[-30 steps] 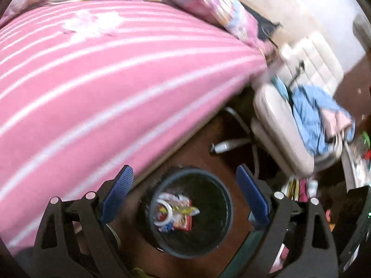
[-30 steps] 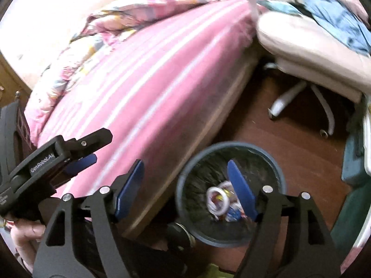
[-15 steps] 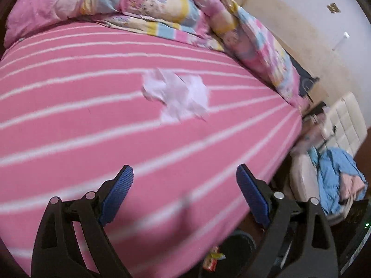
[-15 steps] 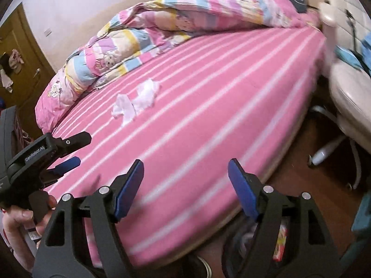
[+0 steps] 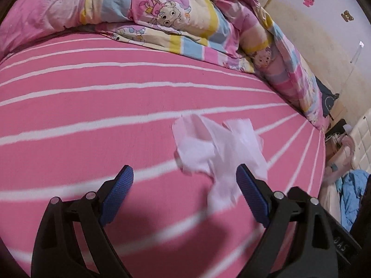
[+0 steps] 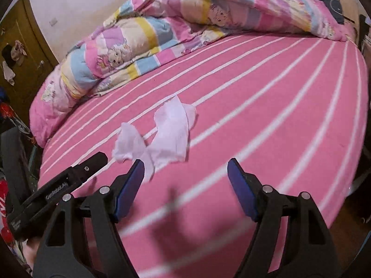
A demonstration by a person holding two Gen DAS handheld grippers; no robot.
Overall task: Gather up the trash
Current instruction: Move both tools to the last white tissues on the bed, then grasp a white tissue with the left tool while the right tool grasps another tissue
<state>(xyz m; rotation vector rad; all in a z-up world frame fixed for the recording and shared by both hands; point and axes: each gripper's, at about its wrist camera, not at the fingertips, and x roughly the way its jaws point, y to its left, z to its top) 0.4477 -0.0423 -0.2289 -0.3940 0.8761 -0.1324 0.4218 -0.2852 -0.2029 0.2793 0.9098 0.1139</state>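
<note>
Left gripper [image 5: 184, 186] and right gripper [image 6: 185, 177] both have fingers spread wide, holding nothing. The crumpled white tissue [image 5: 218, 150] lies on the pink striped bed sheet [image 5: 92, 120], just in front of the left gripper's right finger; w/ a bunched quilt [image 6: 176, 23] farther back.

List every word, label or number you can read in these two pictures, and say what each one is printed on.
"GenRobot.AI": white lettering on the black plastic body of the left claw, seen from the right wrist.
Upside-down pale letters on the black device edge, left wrist view: too partial to read.
Cartoon-print pastel quilt: pictures only, no legible words.
</note>
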